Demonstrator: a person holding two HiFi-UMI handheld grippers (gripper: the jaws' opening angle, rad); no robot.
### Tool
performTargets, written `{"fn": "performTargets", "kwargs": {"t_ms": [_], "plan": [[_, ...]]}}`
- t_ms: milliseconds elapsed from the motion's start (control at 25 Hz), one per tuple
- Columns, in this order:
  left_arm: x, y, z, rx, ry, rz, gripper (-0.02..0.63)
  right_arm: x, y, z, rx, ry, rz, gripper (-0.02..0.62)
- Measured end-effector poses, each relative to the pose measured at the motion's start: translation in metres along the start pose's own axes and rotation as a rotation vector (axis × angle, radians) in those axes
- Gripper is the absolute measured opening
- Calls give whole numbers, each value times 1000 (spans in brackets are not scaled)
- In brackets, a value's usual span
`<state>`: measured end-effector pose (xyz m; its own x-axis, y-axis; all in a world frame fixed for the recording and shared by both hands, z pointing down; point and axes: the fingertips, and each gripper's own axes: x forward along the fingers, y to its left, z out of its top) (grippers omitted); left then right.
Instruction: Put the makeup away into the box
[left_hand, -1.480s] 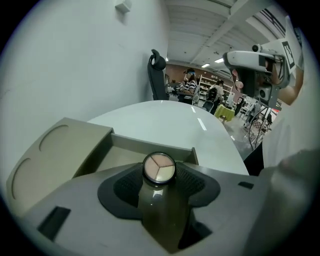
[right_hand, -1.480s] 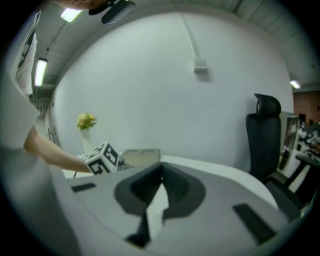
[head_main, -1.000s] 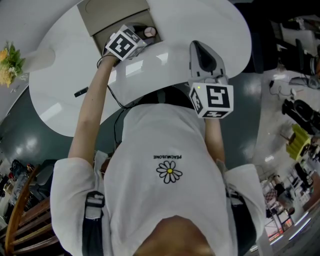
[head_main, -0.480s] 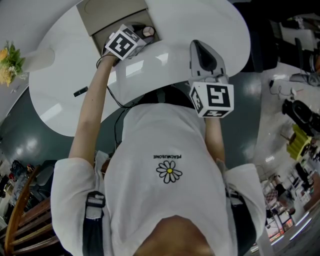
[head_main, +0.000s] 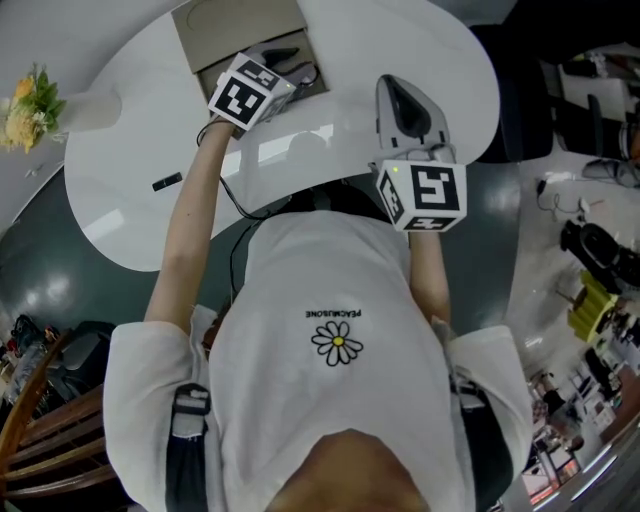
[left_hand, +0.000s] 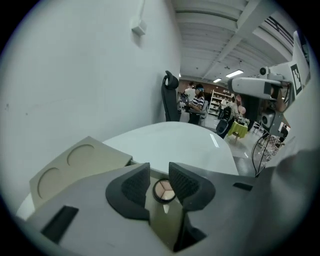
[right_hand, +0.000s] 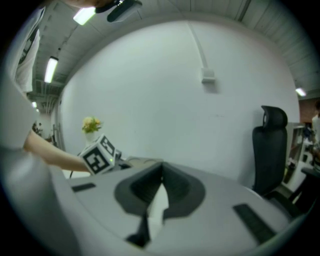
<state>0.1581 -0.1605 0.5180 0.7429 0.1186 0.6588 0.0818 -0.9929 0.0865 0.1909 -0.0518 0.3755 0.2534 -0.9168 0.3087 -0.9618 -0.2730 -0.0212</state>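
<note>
A beige box (head_main: 205, 20) stands at the far side of the white table (head_main: 120, 220), its lid (left_hand: 80, 165) with two round recesses folded back. A small round makeup compact (left_hand: 162, 190) lies on the beige inside of the box. In the left gripper view it shows through the gap behind the pads. My left gripper (head_main: 297, 62) (left_hand: 159, 169) hangs over that spot. Its jaws have just been closing and nothing is pressed between them. My right gripper (head_main: 390, 88) (right_hand: 161, 170) hovers over the table's right part, shut and empty. The head view hides the compact.
A vase of yellow flowers (head_main: 25, 105) (right_hand: 90, 124) stands at the table's left end. A small black item (head_main: 167, 182) lies near the front edge. A black office chair (right_hand: 270, 150) stands beyond the table on the right. A cable (head_main: 232, 200) hangs at my left forearm.
My left gripper has risen above the box and its jaws stand narrower. The compact, seen at its tips before, is no longer visible in the head view. The right gripper rose slightly.
</note>
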Motion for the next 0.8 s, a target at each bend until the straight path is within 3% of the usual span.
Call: {"fn": "performTargets", "kwargs": {"t_ms": [160,400,600,800], "plan": [[-38,7,38,20,-124,108,57,10,9,25,-27,-58,39,29],[-106,2,88,52,-289,288,21,16,29,53,-62,-122,113,29],[-167,-4,94,-141,-472,474,20,18,48,63,-77,-152,178,29],[-239,-14,83,-303,-686,732,18,16,61,67,-83,-168,228,29]]}}
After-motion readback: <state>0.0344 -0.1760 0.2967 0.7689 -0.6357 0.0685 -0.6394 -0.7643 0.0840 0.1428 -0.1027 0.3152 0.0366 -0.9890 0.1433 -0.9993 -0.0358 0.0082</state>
